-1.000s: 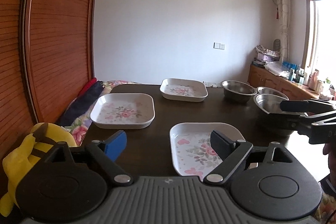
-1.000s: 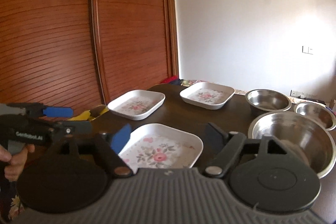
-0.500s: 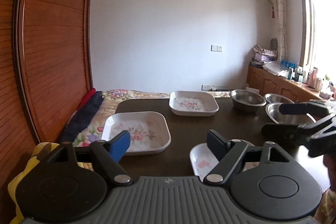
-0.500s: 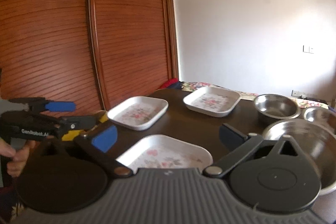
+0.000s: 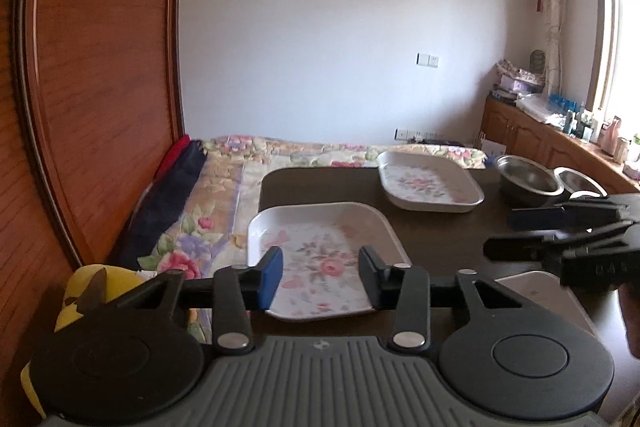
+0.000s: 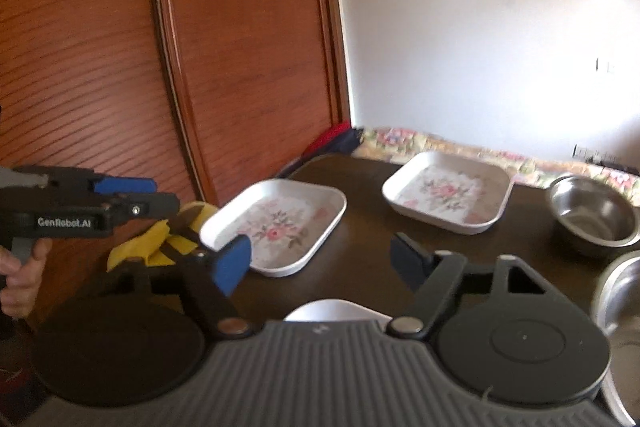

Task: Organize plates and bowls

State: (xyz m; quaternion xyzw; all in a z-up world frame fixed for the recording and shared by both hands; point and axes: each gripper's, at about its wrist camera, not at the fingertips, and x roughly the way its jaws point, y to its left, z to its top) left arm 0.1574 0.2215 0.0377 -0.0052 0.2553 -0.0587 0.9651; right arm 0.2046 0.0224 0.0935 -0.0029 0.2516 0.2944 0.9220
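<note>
Starting at the far left: there's a yellow plush toy (image 5: pixel 86 291) slumped by the wooden wardrobe (image 5: pixel 96 75), with a flowery quilt (image 5: pixel 224 187) spread on the bed behind the dark table (image 5: pixel 440 239).

My left gripper (image 5: pixel 320 277) hangs above the near edge of the table, jaws about halfway apart and just been closing, nothing between them and not touching anything. Looking through the gap I see the first floral plate (image 5: pixel 324 255), a white square one sitting flat on the left side of the table. It's below and beyond the pads, clear of them.

Further right and toward the back is a second floral plate (image 5: pixel 430 187), same pattern, also flat, well apart from the first one. Right of that, two steel bowls: a medium bowl (image 5: pixel 526 179) and a small bowl (image 5: pixel 580 183) just beside it at the table's far right.

My right gripper (image 6: pixel 322 261) is up over the near part of the table, jaws fairly wide, also just been narrowing, and empty. Just under its body there's the rim of a third plate (image 6: pixel 336 309), mostly hidden, so I can't tell its pattern. At the right edge of that view a big steel bowl (image 6: pixel 616 291) peeks in, near the medium one.

My left hand (image 6: pixel 20 275) shows wrapped round its gripper's handle.
</note>
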